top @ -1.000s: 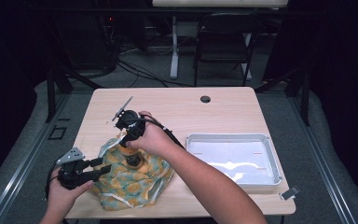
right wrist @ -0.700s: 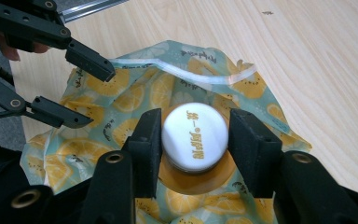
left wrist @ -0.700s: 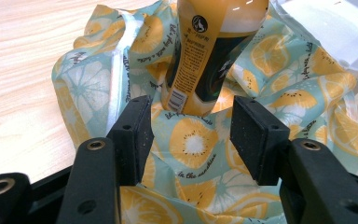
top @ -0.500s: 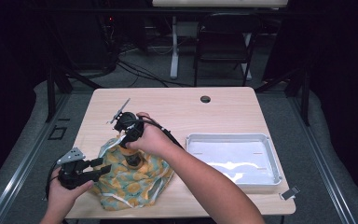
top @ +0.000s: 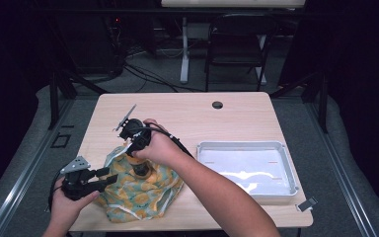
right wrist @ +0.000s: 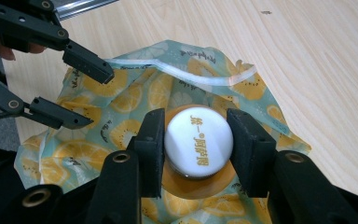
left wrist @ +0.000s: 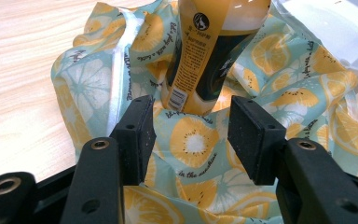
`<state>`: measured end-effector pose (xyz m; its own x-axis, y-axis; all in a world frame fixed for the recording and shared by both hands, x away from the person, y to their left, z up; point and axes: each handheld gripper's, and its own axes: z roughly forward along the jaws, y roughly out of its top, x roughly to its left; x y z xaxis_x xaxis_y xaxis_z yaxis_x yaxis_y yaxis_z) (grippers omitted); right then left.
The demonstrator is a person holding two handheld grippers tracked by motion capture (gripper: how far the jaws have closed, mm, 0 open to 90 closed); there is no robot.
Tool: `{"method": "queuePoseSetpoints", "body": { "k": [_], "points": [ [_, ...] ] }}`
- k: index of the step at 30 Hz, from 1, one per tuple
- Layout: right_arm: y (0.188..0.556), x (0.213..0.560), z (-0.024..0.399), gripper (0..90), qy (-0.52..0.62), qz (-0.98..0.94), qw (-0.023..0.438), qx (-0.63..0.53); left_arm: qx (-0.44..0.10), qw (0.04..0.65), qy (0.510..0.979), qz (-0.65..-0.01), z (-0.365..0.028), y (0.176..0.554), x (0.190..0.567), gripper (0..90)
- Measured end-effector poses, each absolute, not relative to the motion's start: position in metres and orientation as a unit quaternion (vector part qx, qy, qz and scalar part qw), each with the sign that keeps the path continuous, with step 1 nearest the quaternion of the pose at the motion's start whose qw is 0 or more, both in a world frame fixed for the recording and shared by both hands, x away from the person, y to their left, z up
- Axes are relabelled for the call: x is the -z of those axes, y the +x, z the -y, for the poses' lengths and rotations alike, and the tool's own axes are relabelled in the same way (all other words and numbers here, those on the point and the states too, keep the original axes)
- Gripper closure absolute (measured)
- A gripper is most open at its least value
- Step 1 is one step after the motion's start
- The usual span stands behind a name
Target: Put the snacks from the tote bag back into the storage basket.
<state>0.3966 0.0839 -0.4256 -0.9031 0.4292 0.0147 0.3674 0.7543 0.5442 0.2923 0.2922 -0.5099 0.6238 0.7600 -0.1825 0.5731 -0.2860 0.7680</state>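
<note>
A yellow-and-black bottle (left wrist: pixel 205 56) with a white cap (right wrist: pixel 198 135) stands upright amid a lemon-print cloth bag (top: pixel 143 195) near the table's front left. My right gripper (right wrist: pixel 196 147) comes down from above; its jaws have just been closing and both pads now press the cap's sides. In the high view the right gripper (top: pixel 139 157) sits under the hand over the bottle (top: pixel 140 170). My left gripper (left wrist: pixel 191 133) stands open, jaws just narrowed slightly, low over the bag's cloth (left wrist: pixel 196 144) short of the bottle's base. It shows at the bag's left edge (top: pixel 109 177).
A shallow white tray (top: pixel 246 145) lies to the right of the bag; its corner (left wrist: pixel 335 28) shows behind the bottle. A cable hole (top: pixel 217 104) is at the table's back. Bare wood (top: pixel 187 113) stretches behind the bag. A chair (top: pixel 237 49) stands beyond the table.
</note>
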Motion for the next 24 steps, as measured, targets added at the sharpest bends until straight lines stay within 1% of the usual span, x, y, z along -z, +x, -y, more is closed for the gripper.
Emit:
{"method": "queuePoseSetpoints", "body": {
  "k": [14, 19, 24],
  "points": [
    [0.3899, 0.4223, -0.0872, 58.8, 0.27, -0.925, 0.071, -0.257, -0.111, 0.424, 0.795, -0.42, -0.2921, 0.2926, 0.5106, 51.0],
    [0.388, 0.421, -0.0867, 58.8, 0.302, -0.917, 0.072, -0.249, -0.111, 0.42, 0.798, -0.418, -0.2922, 0.2926, 0.51, 51.0],
    [0.3891, 0.4212, -0.0862, 58.6, 0.307, -0.916, 0.07, -0.251, -0.114, 0.423, 0.795, -0.42, -0.2915, 0.2921, 0.5102, 51.0]
  ]
}}
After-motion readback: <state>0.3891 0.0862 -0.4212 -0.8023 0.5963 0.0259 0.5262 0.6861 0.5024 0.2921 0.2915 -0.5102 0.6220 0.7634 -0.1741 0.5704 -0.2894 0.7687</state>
